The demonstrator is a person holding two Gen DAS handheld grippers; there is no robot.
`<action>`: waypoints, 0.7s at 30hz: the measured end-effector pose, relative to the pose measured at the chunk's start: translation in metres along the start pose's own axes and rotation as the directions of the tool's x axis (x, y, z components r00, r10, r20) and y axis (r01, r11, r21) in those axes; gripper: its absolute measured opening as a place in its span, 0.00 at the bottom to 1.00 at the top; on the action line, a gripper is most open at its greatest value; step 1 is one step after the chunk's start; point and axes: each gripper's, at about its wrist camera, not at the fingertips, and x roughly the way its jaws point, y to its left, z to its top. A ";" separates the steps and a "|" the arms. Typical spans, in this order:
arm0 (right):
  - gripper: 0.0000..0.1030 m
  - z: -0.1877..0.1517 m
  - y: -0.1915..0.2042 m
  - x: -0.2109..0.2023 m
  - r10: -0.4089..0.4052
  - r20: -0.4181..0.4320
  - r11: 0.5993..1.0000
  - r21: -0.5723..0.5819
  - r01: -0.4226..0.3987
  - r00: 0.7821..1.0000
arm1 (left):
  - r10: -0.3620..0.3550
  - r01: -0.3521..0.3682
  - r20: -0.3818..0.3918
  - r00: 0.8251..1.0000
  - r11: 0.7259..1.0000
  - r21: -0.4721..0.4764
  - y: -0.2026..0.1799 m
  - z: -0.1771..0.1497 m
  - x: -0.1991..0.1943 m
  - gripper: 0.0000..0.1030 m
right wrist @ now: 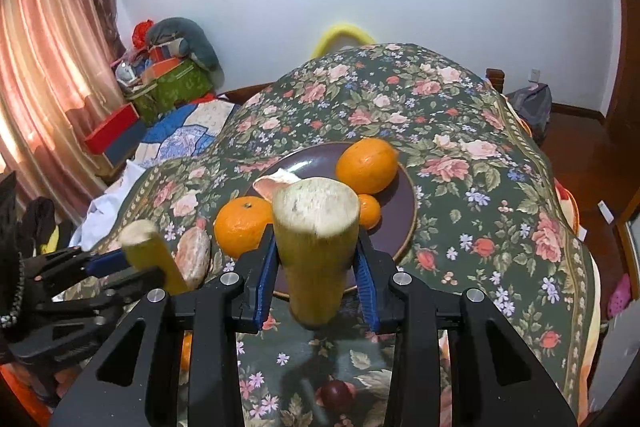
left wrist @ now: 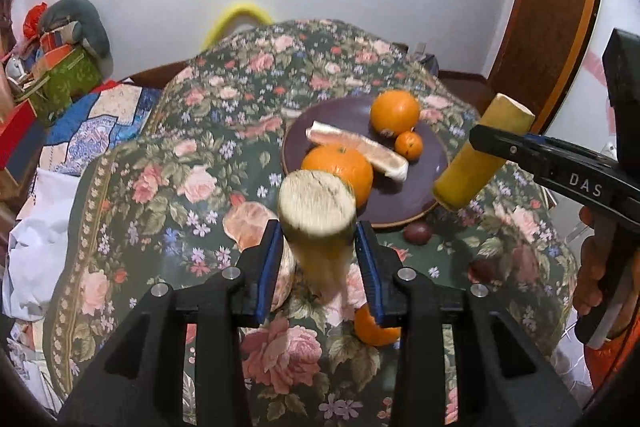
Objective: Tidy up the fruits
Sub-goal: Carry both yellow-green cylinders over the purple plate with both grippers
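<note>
While a floral quilt [left wrist: 224, 155] is covering what looks like a bed, it is serving as the soft work surface, and that softness is probably why the dark plate [left wrist: 352, 115] is sitting on it as a firm collecting spot. On that plate a large orange [left wrist: 395, 113], a second orange [left wrist: 340, 167], a pale citrus wedge [left wrist: 356, 149] and a tiny mandarin [left wrist: 409, 145] are lying close together. Each tool is gripping a cut yellow stalk, likely sugarcane, across its width, so the cut end is pointing up. The left tool [left wrist: 316, 247] is clenching one stalk piece [left wrist: 316, 207] in front of the plate, and the right tool [right wrist: 316, 267] is clenching the other stalk piece [right wrist: 316, 227] over the plate's near rim. A peeled citrus piece [left wrist: 248, 223] and a dark plum-like fruit [left wrist: 417, 233] are waiting on the quilt, apparently unsorted.
</note>
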 end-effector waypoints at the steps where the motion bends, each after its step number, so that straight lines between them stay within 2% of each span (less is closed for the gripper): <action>1: 0.31 0.002 -0.003 -0.004 -0.008 0.009 1.000 0.002 0.008 1.000 | 0.005 -0.005 0.013 1.000 1.000 0.000 -0.001 0.002 -0.002 0.36; 14: 0.31 0.011 -0.024 -0.016 -0.049 0.037 0.999 -0.009 0.050 0.998 | -0.050 0.050 0.061 0.997 0.999 -0.004 -0.023 0.029 0.002 0.35; 21: 0.31 0.015 -0.025 -0.007 -0.039 0.023 0.999 -0.032 0.040 0.999 | -0.080 0.080 0.047 0.996 0.997 0.009 -0.037 0.041 0.019 0.35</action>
